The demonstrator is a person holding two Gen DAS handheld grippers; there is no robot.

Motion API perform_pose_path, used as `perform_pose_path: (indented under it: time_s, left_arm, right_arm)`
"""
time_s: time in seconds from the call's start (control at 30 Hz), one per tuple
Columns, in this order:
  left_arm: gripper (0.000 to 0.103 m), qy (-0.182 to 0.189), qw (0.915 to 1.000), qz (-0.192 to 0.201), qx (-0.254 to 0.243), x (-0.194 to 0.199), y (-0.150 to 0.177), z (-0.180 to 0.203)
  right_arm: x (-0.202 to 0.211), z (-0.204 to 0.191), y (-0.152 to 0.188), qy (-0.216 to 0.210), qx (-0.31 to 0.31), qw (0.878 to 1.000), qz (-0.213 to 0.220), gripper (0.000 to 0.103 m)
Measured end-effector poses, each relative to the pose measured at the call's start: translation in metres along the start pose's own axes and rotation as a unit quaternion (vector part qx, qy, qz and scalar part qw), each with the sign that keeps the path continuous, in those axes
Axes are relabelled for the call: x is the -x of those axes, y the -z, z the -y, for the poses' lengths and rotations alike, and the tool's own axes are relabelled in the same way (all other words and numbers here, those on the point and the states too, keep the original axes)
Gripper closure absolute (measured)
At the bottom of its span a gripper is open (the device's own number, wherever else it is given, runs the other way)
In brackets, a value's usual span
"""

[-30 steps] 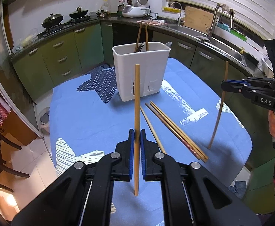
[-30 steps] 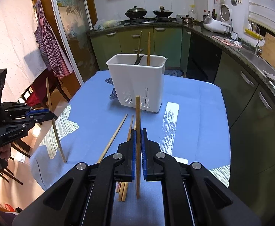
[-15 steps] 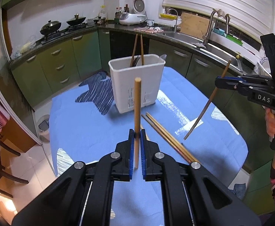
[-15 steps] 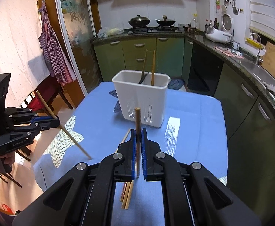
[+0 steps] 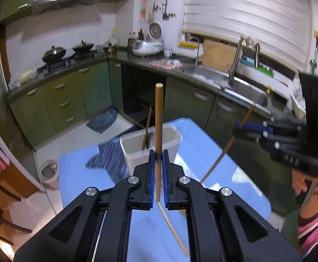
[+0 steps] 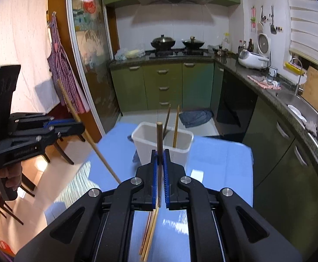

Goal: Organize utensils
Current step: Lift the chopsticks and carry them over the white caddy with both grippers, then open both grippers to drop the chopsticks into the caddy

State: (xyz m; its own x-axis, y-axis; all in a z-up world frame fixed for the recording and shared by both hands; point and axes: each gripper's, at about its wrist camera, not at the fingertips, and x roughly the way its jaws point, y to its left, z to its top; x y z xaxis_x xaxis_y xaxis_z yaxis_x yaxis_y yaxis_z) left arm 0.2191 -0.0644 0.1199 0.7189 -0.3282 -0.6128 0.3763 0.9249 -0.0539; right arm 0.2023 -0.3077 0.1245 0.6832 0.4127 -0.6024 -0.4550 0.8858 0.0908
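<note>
**Both grippers up in the air, a chopstick each**

Left gripper (image 5: 158, 159) is clamped on a light chopstick (image 5: 159, 118), upright between its blue pads. Right gripper (image 6: 160, 159) pinches a darker chopstick (image 6: 159, 135) the same way. White utensil holder (image 6: 162, 146) sits just ahead of both, on the blue table (image 6: 220, 163). Loose chopsticks (image 6: 149, 235) lie below the right gripper.

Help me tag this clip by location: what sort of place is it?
A home kitchen, most likely: woks on a gas stove, green cabinets under a dark counter, a sink with tap, and a rice cooker.
</note>
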Motion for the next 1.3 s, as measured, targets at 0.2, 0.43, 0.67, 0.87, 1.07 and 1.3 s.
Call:
perform_pose_path:
  time_s: [0.2,0.43,0.67,0.87,1.07,1.3]
  left_arm:
    - [0.097,-0.021,0.9987,0.046,0.0,-0.009,-0.048,-0.003]
    - [0.097,-0.052,0.9969,0.059,-0.003,-0.047,-0.065,-0.009]
    - [0.09,-0.054,0.9985,0.002,0.0,-0.094,-0.044,-0.02]
    - [0.076,-0.049,0.9988,-0.003,-0.006,-0.091,-0.029,-0.025]
    - [0.072,-0.039,0.9992,-0.004,-0.012,-0.07,-0.013,-0.025]
    - [0.071,-0.037,0.9991,-0.021,0.0,-0.06,0.007,-0.038]
  right_arm:
    - [0.002,0.012,-0.023,0.005,-0.009,1.0,0.012,0.097]
    - [-0.001,0.02,-0.038,0.008,-0.013,1.0,0.017,0.097]
    - [-0.007,0.023,-0.063,0.007,-0.022,0.999,0.028,0.097]
    - [-0.017,0.029,-0.097,0.003,-0.045,0.998,0.047,0.097]
    - [-0.049,0.046,-0.124,0.016,-0.077,0.996,0.049,0.097]
    - [-0.104,0.056,-0.12,0.025,-0.094,0.995,0.011,0.097]
